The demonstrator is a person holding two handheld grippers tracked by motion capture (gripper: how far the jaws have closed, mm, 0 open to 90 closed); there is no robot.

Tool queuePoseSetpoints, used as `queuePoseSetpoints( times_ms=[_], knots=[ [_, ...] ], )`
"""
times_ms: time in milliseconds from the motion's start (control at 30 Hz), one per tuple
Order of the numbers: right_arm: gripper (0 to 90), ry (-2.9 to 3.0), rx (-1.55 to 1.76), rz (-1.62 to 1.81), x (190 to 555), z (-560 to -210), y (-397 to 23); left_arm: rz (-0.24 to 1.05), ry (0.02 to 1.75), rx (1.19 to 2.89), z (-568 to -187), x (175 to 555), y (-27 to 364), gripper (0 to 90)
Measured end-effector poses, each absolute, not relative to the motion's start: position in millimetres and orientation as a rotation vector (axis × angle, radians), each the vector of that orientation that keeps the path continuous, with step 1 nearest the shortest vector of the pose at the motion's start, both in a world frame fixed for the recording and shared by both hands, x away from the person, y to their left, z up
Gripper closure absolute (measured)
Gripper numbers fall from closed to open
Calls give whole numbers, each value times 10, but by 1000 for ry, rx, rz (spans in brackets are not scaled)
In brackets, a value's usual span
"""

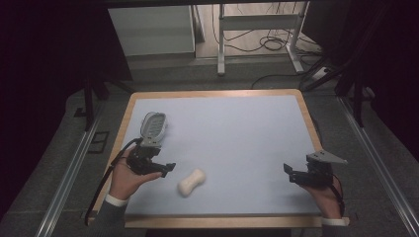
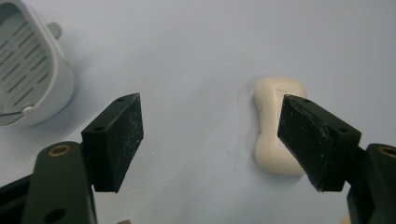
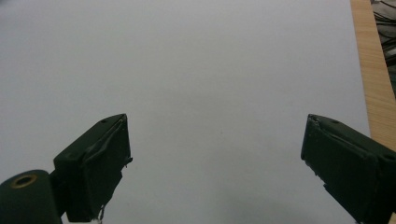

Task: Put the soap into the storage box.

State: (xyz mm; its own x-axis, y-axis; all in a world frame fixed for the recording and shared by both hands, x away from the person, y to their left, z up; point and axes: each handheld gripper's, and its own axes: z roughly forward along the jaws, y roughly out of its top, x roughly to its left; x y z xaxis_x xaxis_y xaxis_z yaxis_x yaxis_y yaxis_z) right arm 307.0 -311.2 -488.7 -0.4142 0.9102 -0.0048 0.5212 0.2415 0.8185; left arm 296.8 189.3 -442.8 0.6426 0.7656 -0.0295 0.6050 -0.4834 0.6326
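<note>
We hold the left gripper [image 1: 168,169] low over the table [image 1: 237,133], at about 8 o'clock of the light blue surface in the high view. Its jaws stand wide apart and grip nothing. Just beside it, toward 4 o'clock, lies the cream soap bar [image 1: 191,182] — a small piece with a narrow waist, flat on the table. In the left gripper view the soap bar [image 2: 271,121] sits partly behind the right-hand jaw, and it is not between the two jaws; whether that jaw touches it we cannot tell. The grey soap dish [image 1: 153,124] with slots in its bottom stands at 12 o'clock of the left gripper, near the left edge of the table.

The right gripper [image 1: 288,172] is at about 4 o'clock of the table, well apart from the soap bar. Its jaws are also spread wide — between them we see bare blue surface.
</note>
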Motion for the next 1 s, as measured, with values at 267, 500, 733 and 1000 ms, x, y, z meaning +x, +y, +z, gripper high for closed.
queuePoseSetpoints(
  times_ms=[267,500,733,1000],
  knots=[
    [82,2039,1298,1048,3065,-4888,-3098,305,1047,2274,-4498,3006,1805,227],
    [82,2035,1300,1046,3068,-4888,-3110,286,1015,2300,-4534,3019,1672,228],
    [82,2035,1296,1043,3062,-4887,-3110,272,1003,2334,-4600,3039,1572,228],
    [82,2036,1301,1033,3068,-4898,-3117,253,981,2368,-4645,3029,1482,225]
  ],
)
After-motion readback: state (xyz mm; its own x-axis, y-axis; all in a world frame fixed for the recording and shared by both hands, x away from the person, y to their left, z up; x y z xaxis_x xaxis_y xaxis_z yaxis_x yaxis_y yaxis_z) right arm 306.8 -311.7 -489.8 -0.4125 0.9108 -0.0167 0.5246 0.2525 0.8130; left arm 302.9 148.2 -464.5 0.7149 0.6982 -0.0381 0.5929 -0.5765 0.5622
